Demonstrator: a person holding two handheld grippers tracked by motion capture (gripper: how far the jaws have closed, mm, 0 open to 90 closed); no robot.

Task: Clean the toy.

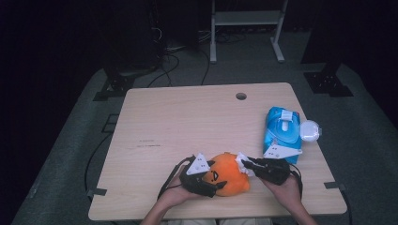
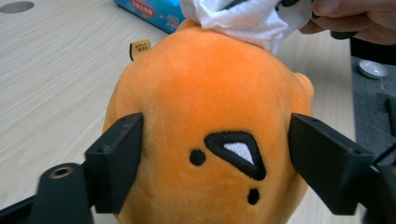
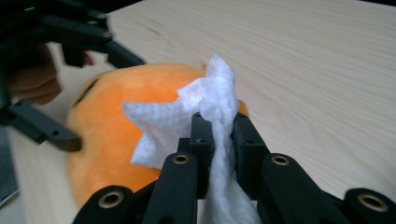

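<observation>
In the high view the orange plush toy (image 1: 227, 179) lies at the lower middle of the frame on the wooden surface (image 1: 187, 122), partly covered on both sides by the two grippers. Its underside is hidden, and in the left gripper view its lower edge is cut off by the bottom of the frame. A small tag (image 2: 140, 48) at the toy's upper left carries print too small to read.

The left gripper (image 1: 212, 185) has its fingers (image 2: 116, 163) spread wide on either side of the toy's stitched face. They stand at its flanks, the left one right against the plush; whether the pads press in is hard to tell.

The right gripper (image 1: 244, 163) has its fingers (image 3: 203, 140) narrowed down on a white wipe (image 3: 210, 112), which is bunched between them and rests against the top of the toy. The wipe's lower end runs out of the bottom of the right gripper view.

A blue wipe pack (image 1: 281, 131) lies at the right of the surface, its label blurred.
</observation>
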